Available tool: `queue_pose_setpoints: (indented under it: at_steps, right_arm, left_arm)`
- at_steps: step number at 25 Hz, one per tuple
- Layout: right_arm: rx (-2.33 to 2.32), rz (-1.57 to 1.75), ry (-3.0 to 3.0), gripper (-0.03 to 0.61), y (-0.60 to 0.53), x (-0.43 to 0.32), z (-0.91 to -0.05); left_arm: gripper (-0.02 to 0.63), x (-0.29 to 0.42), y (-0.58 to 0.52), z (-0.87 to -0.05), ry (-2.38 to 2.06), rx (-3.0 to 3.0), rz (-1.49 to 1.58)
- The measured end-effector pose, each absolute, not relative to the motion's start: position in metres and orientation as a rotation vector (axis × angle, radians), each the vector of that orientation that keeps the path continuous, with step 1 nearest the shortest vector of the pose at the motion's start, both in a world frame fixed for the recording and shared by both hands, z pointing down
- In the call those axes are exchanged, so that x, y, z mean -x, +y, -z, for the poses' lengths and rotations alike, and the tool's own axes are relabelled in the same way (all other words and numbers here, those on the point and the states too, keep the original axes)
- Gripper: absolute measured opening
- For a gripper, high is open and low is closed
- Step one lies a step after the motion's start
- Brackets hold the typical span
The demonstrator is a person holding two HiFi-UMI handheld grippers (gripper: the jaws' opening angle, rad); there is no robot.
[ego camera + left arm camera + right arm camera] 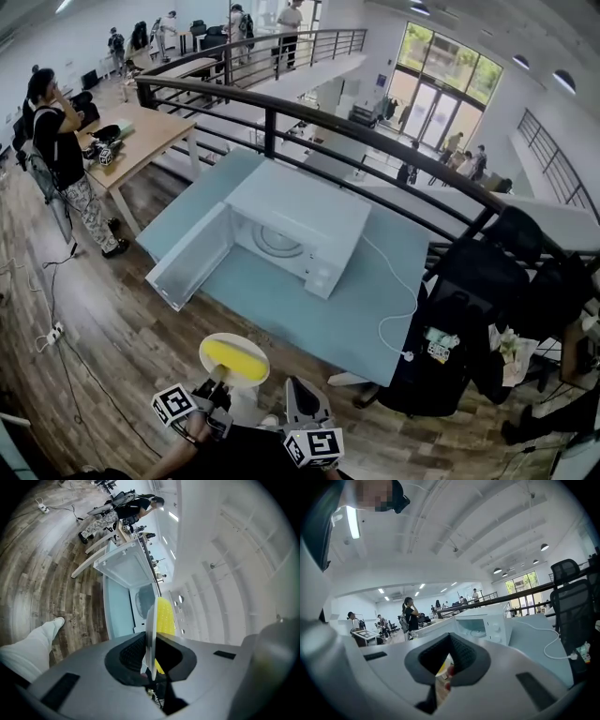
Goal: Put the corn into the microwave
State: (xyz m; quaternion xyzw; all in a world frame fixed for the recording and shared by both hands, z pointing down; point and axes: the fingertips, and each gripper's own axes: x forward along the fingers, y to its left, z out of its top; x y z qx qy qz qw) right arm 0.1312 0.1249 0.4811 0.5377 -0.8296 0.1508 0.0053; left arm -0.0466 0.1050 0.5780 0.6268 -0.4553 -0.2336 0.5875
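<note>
A yellow corn cob (pixel 234 356) lies on a small white plate (pixel 212 349), held in the air just short of the pale blue table (pixel 309 314). My left gripper (pixel 217 377) is shut on the plate's near rim. In the left gripper view the plate (pixel 151 630) stands edge-on between the jaws, with the corn (pixel 165 616) to its right. The white microwave (pixel 305 220) sits on the table with its door (pixel 192 258) swung open to the left. My right gripper (pixel 298 396) hangs beside the plate, shut and holding nothing; its view faces the microwave (pixel 487 623).
A white power cable (pixel 398 300) runs from the microwave across the table to its right edge. Black office chairs (pixel 459 347) crowd the right side. A dark railing (pixel 375 141) runs behind the table. People stand far left by a wooden desk (pixel 141 131).
</note>
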Motion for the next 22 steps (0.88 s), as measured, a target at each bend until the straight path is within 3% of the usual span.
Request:
queue_pose_setpoints:
  at_steps: [22]
  right_arm:
    - [-1.689,-0.494,-2.553,0.008,0.028,-0.123,-0.479]
  left_arm:
    - [0.035,0.038,-0.003,-0.583,-1.01,-1.439,0.506]
